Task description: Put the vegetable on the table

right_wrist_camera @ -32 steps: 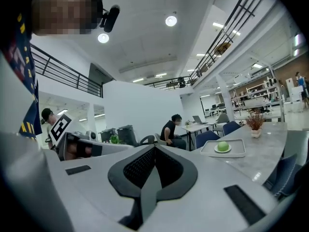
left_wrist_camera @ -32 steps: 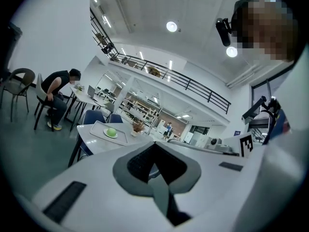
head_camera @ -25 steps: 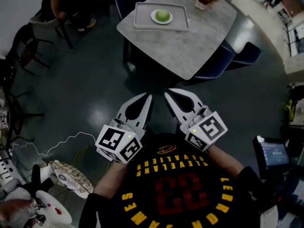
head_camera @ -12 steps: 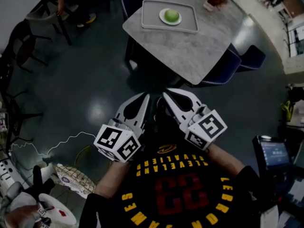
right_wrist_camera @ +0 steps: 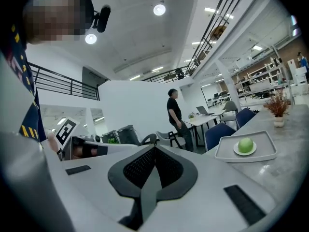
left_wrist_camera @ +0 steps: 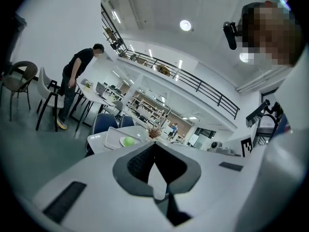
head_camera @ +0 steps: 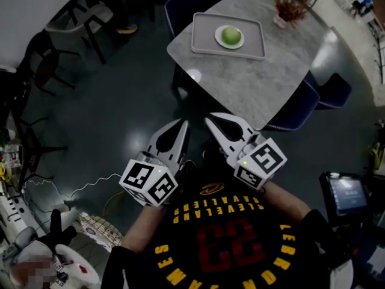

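the task has not really begun as far as these views show. the round green vegetable (head_camera: 230, 35) sits on a small white plate (head_camera: 219, 40), and the plate sits on a pale tray (head_camera: 256, 43) towards the far side of the grey table (head_camera: 240, 89), with a small potted plant (head_camera: 287, 9) beyond the tray. so the vegetable is over the table but not on its surface, and lifting it off the plate and tray looks like the whole job left to do. the left tongs (head_camera: 184, 123) and the right tongs (head_camera: 209, 120) are held side by side close to the person's chest, over the dark floor and well apart from the table edge. each gripper view shows its two tips pressed together with nothing pinched between them. both point roughly towards the table, and the vegetable shows small and far off in both gripper views. in my judgement what remains is to walk closer, spread one pair of tongs, pinch the vegetable, and set it down on a bare part of the table beside the tray.
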The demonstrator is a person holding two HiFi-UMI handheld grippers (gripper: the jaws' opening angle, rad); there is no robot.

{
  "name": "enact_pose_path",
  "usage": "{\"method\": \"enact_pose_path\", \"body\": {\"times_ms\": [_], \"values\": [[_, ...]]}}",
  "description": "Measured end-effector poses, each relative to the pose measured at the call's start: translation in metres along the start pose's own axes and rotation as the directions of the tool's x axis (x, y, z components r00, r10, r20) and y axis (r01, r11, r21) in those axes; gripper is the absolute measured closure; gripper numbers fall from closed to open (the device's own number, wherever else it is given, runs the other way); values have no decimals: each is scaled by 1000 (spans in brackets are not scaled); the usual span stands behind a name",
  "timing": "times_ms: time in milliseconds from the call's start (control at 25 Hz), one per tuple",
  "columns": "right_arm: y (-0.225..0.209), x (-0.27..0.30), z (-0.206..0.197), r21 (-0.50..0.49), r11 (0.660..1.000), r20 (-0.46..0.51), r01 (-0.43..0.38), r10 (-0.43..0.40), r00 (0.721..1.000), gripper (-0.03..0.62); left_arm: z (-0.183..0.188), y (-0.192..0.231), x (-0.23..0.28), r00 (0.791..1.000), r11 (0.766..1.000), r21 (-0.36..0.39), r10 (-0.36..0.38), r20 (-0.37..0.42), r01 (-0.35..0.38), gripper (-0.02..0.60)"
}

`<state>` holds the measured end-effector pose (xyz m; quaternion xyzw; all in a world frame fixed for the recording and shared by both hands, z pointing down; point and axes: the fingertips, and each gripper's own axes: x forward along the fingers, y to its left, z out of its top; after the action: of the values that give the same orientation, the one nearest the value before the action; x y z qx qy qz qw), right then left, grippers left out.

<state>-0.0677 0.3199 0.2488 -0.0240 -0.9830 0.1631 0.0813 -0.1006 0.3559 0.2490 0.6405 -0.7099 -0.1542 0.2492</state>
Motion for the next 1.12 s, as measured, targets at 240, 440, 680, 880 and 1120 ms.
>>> {"method": "enact_pose_path", "body": {"times_ms": [240,440,680,880,1120], "values": [[-70,-7,34,52,998,39,45,-47,998,589,20,-15,68,999,999,31,-22,-38,24,580],[-127,-19,59,77,995,55,62,-67,996,589,25,-34,127,997,998,45,-38,-72,42,581],[-185,-36,73,141,984,60,106,-116,991,589,32,-48,179,995,998,32,-43,-89,46,580],[-231,-49,74,194,963,59,186,-201,978,589,36,-45,215,993,999,23,-43,-107,46,581],[-278,-51,70,258,916,32,309,-327,944,589,27,-29,259,974,995,-12,-95,-208,94,580]]}}
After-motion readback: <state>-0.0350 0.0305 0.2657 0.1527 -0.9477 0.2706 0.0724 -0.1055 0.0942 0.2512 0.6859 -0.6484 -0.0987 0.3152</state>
